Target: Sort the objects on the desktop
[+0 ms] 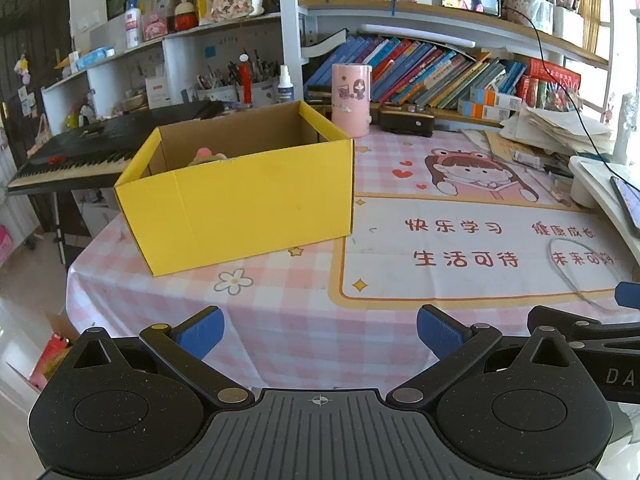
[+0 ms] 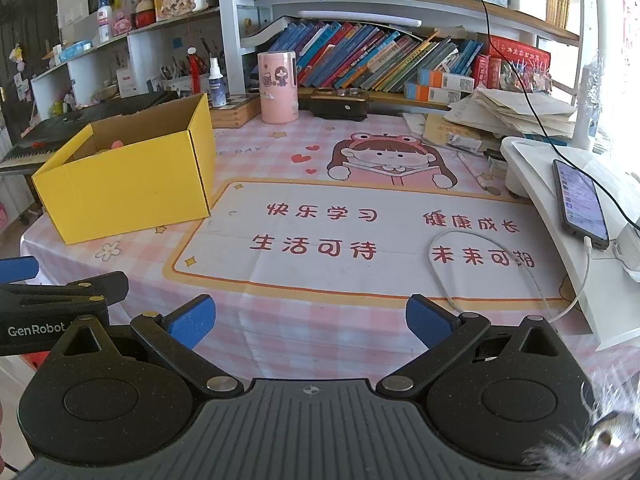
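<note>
A yellow cardboard box [image 1: 240, 200] stands open on the left of the pink checked desk; it also shows in the right wrist view [image 2: 128, 184]. A pinkish item [image 1: 206, 156] peeks over its front wall, mostly hidden. My left gripper [image 1: 320, 334] is open and empty, held low at the desk's near edge in front of the box. My right gripper [image 2: 310, 322] is open and empty, beside the left one and over the desk mat [image 2: 360, 240]. Each gripper shows at the edge of the other's view.
A white cable [image 2: 444, 280] loops on the mat at the right, running to a phone [image 2: 580, 204] on a white stand [image 2: 532, 152]. A pink cylinder [image 2: 278, 88], a dark box [image 2: 340, 106], books and paper stacks line the back. A keyboard piano [image 1: 72, 156] stands left of the desk.
</note>
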`<state>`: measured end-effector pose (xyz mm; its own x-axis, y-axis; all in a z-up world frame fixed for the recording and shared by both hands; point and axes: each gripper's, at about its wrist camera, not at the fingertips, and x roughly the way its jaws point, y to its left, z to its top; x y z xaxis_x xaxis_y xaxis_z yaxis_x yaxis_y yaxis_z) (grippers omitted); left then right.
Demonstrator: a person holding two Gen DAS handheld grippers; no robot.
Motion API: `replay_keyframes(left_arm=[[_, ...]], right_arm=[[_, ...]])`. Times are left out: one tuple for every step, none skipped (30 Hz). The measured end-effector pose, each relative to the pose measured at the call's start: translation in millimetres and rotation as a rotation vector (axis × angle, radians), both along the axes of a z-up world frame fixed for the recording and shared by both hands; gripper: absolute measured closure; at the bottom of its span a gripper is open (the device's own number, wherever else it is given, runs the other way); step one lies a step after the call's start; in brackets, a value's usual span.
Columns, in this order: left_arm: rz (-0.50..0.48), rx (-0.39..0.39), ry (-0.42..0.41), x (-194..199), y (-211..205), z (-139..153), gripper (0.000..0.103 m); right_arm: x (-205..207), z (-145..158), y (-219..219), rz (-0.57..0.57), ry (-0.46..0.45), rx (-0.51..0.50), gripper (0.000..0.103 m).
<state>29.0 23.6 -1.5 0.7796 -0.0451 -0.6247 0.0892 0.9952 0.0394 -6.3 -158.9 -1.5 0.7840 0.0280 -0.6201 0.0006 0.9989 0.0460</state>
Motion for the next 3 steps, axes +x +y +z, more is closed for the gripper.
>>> replay_keyframes(left_arm=[[-0.001, -0.001, 0.001, 0.6, -0.3, -0.1, 0.0], [-0.002, -0.001, 0.004, 1.4, -0.7, -0.4, 0.0], [-0.001, 0.002, 0.008, 2.5, -1.0, -0.8, 0.0]], right_arm=[[0.6, -0.3, -0.7, -0.001, 0.002, 0.0, 0.001], [1.3, -0.6, -1.6, -0.001, 0.003, 0.0, 0.001], [2.0, -0.9, -2.4, -0.002, 0.005, 0.001, 0.001]])
